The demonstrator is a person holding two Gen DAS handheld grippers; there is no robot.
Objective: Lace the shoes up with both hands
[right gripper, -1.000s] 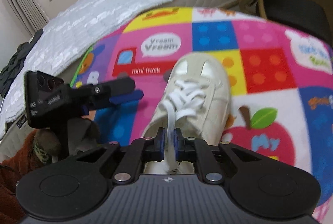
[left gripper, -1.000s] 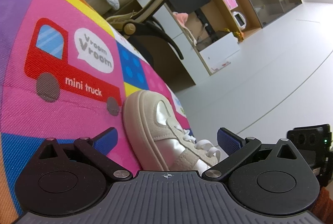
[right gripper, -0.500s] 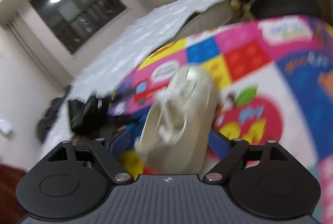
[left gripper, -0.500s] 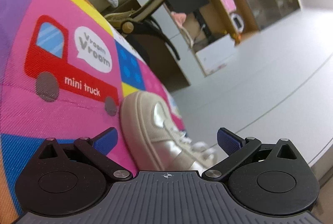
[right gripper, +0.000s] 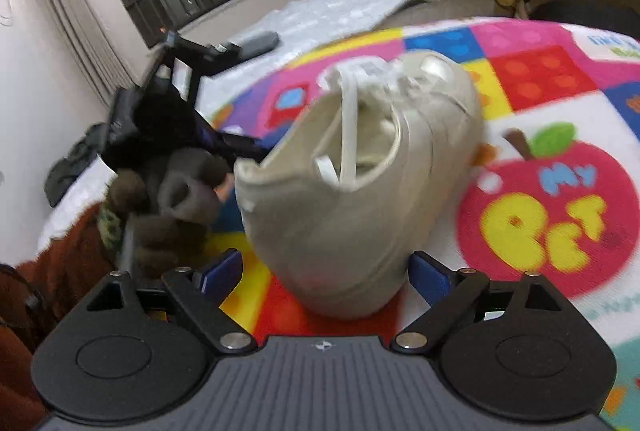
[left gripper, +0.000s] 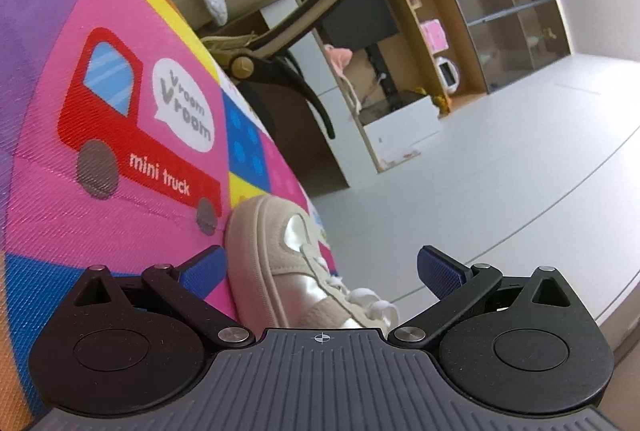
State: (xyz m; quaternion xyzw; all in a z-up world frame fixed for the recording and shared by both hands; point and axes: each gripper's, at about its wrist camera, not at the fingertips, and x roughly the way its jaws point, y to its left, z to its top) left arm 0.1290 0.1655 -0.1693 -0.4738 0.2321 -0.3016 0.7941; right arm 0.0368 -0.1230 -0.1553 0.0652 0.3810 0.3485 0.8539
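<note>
Right gripper [right gripper: 324, 267]: 1 second ago its jaws pinched the lace [right gripper: 347, 135]; now they are opening wide, pads either side of the heel of the shoe [right gripper: 360, 199] without pressing it. The lace is released and lies across the shoe's mouth, so that pull appears finished and a fresh grasp is likely needed. The shoe rests on the mat [right gripper: 560, 215], long axis running away from this gripper, toe far, heel near. Left gripper [left gripper: 320, 271]: jaws spread, empty, the shoe [left gripper: 280, 271] between them, toe pointing away.
</note>
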